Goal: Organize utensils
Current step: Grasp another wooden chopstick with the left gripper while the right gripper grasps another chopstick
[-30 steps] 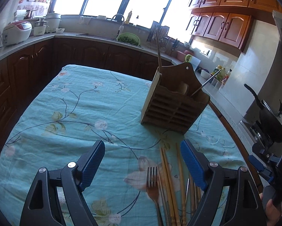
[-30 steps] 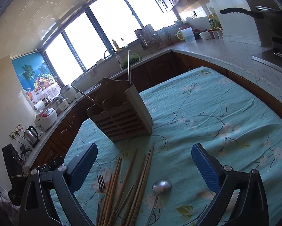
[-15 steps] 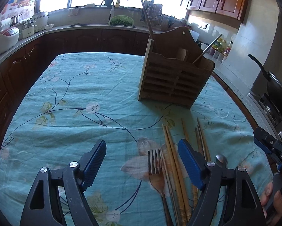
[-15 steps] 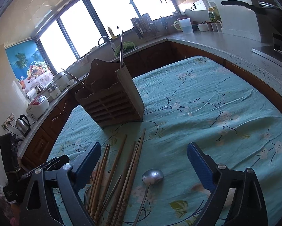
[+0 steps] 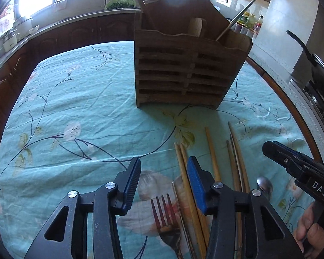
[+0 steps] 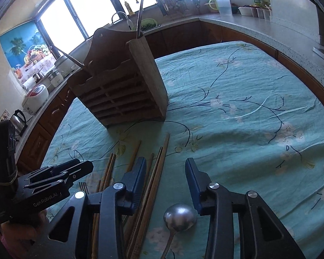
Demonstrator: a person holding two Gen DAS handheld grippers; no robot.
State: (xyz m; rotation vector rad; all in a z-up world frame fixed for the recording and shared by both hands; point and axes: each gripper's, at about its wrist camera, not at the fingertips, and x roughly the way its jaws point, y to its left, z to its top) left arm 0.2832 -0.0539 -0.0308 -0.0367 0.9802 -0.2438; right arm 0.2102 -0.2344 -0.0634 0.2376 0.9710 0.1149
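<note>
Both claws have dropped toward the pile since a second ago and are narrowing their jaws, which reads as the start of two pickups rather than more hovering. The left claw (image 5: pixel 163 179) is closing with the fork (image 5: pixel 165 211) lying between its jaws, tines pointing to 12 o'clock; the pads do not touch it yet, and the right-hand pad sits over the nearest chopsticks (image 5: pixel 183 172), so it risks catching one of those along with the fork. The right claw (image 6: pixel 165 178) is also closing, with the spoon (image 6: pixel 179 217) bowl between its jaws toward the 6 o'clock edge of its view; nothing is clamped there either, and more chopsticks lie just at 9 o'clock of the spoon under the left-hand pad. The rack (image 5: pixel 183 64) stands upright on the bench (image 5: pixel 75 108) at 12 o'clock of both claws, well apart from the pile, already holding a few utensils. Judging by this, the sorting is early: fork, spoon and all loose chopsticks still lie on the cloth.
</note>
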